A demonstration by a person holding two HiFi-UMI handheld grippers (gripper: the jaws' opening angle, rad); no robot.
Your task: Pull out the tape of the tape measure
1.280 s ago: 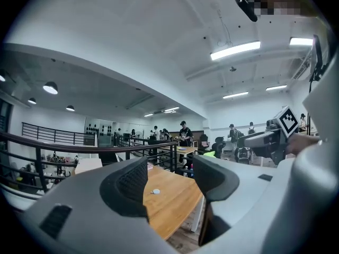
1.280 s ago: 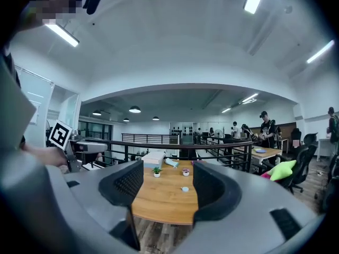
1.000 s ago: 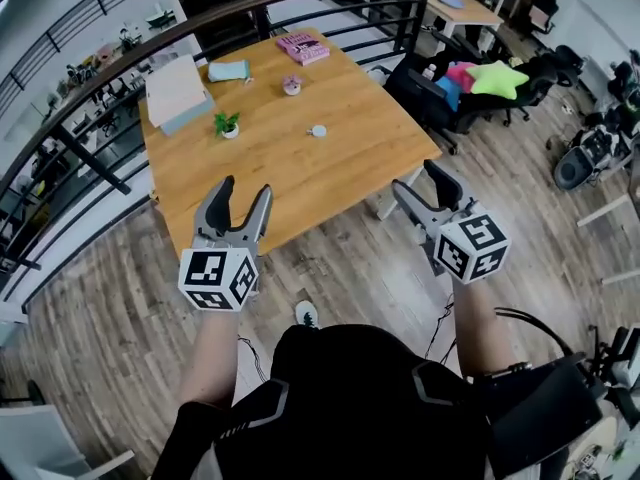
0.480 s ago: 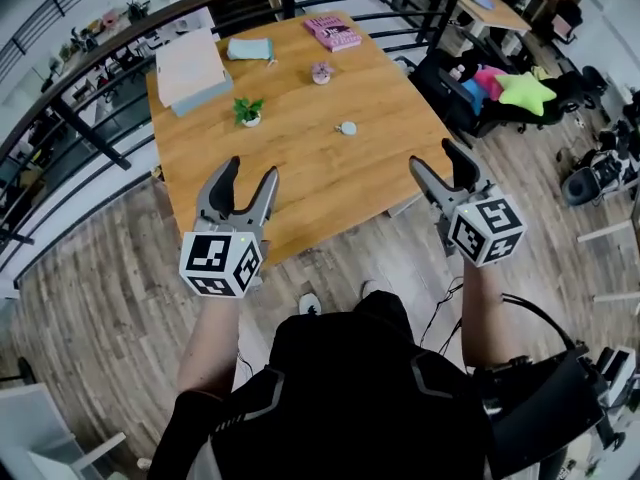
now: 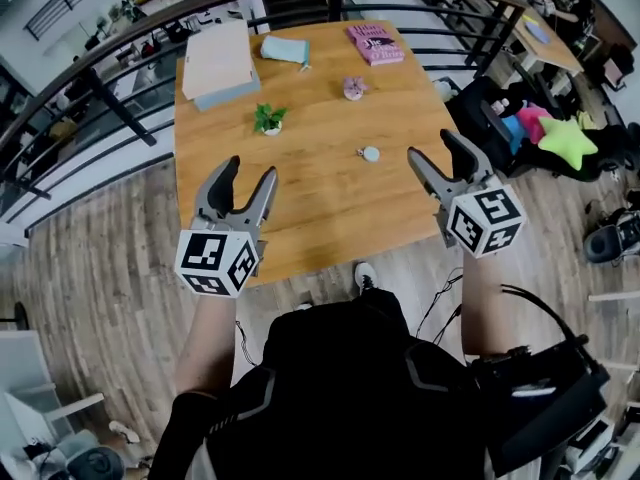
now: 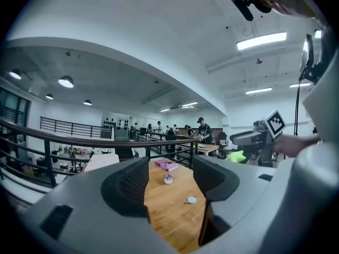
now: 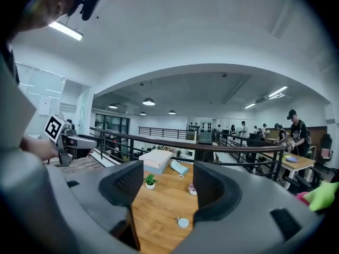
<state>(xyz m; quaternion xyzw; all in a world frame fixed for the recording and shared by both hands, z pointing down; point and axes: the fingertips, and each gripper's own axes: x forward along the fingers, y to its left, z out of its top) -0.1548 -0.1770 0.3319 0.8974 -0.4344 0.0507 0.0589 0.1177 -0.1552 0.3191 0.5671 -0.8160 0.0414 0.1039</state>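
Observation:
The tape measure (image 5: 371, 153) is a small round pale case lying on the wooden table (image 5: 310, 213), right of centre. It also shows between the jaws in the left gripper view as the tape measure (image 6: 191, 200) and in the right gripper view as the tape measure (image 7: 183, 223). My left gripper (image 5: 247, 173) is held open over the table's near left part, nothing in it. Open and empty as well, my right gripper (image 5: 433, 148) hangs at the table's right edge, a short way right of the case. Neither touches it.
A small potted plant (image 5: 267, 120), a pink round trinket (image 5: 353, 89), a pink book (image 5: 377, 43), a teal pouch (image 5: 285, 50) and a white box (image 5: 218, 63) lie farther back. A dark railing (image 5: 120, 43) runs behind the table. Chairs with a green star cushion (image 5: 565, 138) stand to the right.
The person has stepped closer to the table. Both grippers, still open, now reach over its near edge, and the right one is much nearer the tape measure.

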